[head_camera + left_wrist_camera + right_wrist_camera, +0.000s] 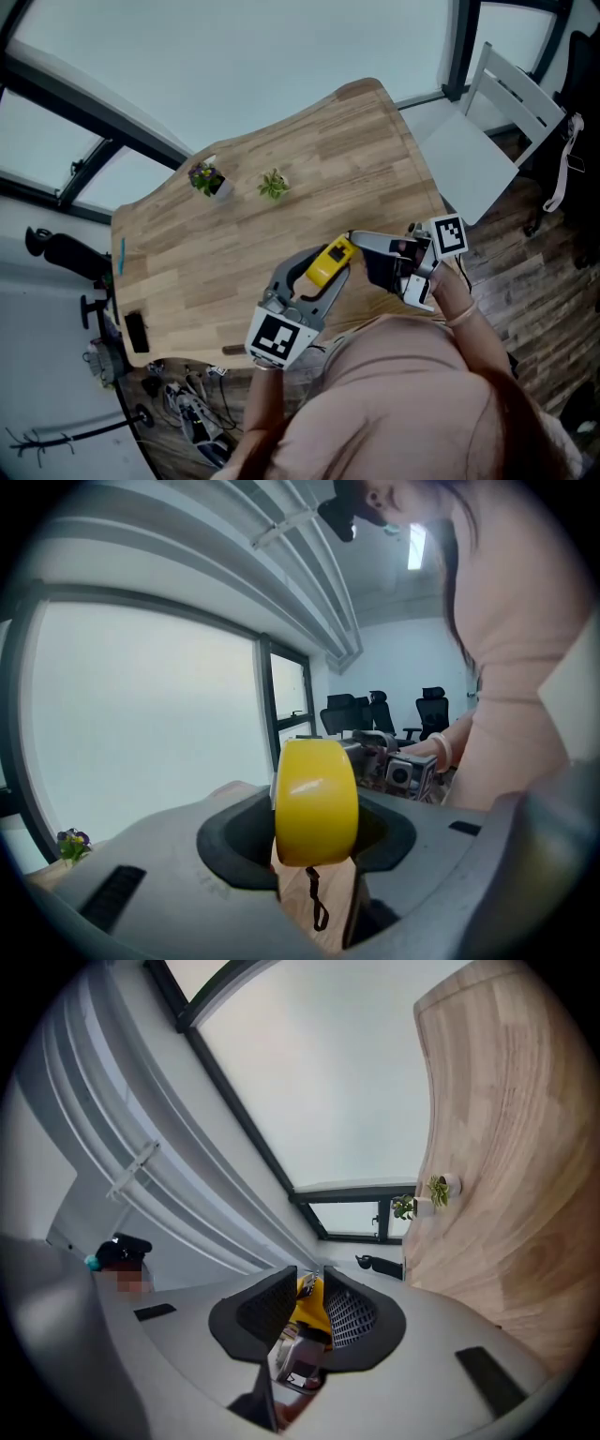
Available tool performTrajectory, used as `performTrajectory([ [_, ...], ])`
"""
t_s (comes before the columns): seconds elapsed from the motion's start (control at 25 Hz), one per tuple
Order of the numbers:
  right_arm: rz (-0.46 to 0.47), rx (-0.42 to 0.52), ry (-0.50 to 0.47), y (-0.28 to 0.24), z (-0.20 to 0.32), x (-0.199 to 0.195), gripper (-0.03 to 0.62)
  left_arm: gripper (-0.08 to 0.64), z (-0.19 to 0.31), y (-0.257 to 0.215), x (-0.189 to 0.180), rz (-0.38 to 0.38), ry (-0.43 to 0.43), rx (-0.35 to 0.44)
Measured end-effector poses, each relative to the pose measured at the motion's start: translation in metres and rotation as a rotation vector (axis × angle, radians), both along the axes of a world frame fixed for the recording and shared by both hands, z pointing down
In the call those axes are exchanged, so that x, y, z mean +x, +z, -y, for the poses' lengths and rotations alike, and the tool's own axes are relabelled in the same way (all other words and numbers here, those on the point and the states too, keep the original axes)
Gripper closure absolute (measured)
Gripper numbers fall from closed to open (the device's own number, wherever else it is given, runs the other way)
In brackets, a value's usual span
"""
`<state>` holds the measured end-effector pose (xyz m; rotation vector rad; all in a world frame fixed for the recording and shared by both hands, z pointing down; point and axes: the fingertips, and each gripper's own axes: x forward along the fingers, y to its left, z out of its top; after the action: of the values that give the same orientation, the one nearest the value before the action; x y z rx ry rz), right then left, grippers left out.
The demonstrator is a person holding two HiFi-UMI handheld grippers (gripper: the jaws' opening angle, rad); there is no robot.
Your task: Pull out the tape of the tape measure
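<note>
My left gripper [323, 274] is shut on a yellow tape measure [332, 260], held over the near edge of the wooden table [356, 159]. In the left gripper view the yellow case [317, 808] fills the gap between the jaws, and a black wrist strap [319, 902] hangs under it. My right gripper [357, 240] points at the case from the right, fingertips close to its front. In the right gripper view the jaws [308, 1272] stand a narrow gap apart. The case [308, 1313] and a small metal tip show through that gap.
Two small potted plants [208, 178] [273, 185] stand at the far side of the table. A black object [136, 330] lies near its left corner. A white chair [487, 131] stands off the right end. Windows run along the far side.
</note>
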<state>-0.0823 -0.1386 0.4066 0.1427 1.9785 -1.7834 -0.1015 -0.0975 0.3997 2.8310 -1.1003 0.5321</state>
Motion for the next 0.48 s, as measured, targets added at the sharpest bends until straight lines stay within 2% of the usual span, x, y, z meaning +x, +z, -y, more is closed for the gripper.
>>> performTrajectory([
  [0.2,0.045,-0.053,-0.005,0.001,-0.001,0.002,0.552,0.391,0.000,0.002,0.002,0.020,0.020,-0.009],
  [0.48,0.014,-0.064,0.027,0.008,-0.001,0.005,0.558,0.393,0.000,0.011,0.002,0.102,0.054,-0.015],
])
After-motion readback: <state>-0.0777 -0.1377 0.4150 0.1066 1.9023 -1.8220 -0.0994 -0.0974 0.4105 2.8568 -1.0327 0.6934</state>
